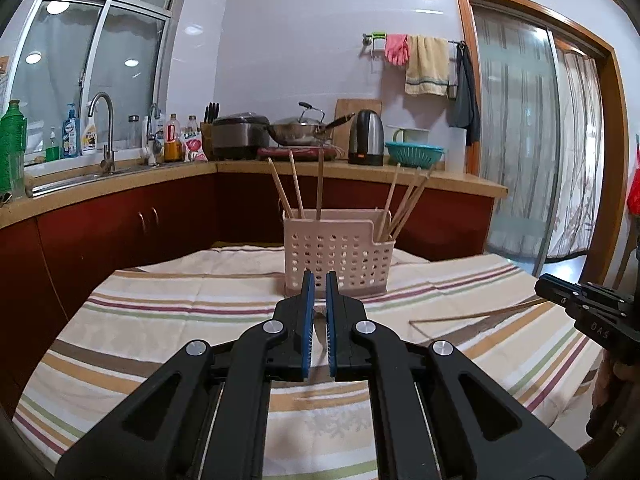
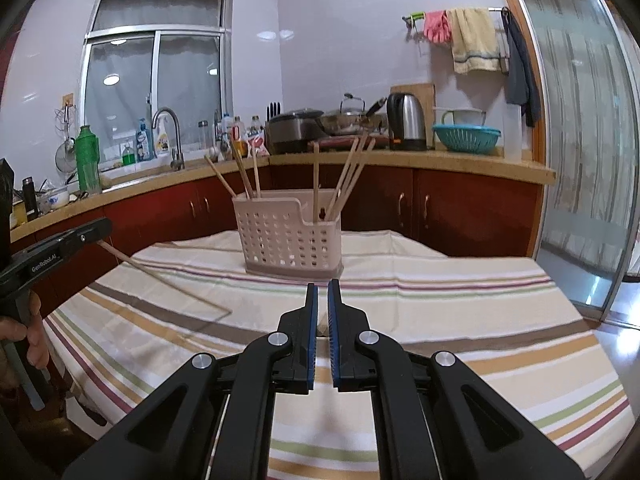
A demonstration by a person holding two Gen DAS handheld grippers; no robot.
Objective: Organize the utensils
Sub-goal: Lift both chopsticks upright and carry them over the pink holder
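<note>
Most chopsticks (image 1: 296, 186) already stand in the pink basket (image 1: 336, 256), 12 o'clock on the striped cloth (image 1: 160, 320). Left gripper (image 1: 319, 280) & right gripper (image 2: 322, 292) each clench a chopstick, tips trailing over the cloth. Approx two left to drop in; nearly done.

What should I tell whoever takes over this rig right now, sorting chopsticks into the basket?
Left gripper: jaws shut, nothing seen between them.
Right gripper: the same.
Basket: upright on the striped cloth.
Done: standing chopsticks in both compartments.
Left: one loose chopstick slants to the cloth beside the right gripper, and a second stick beside the left. Whether either is held, or both are one stick, is unclear. Basket them.
</note>
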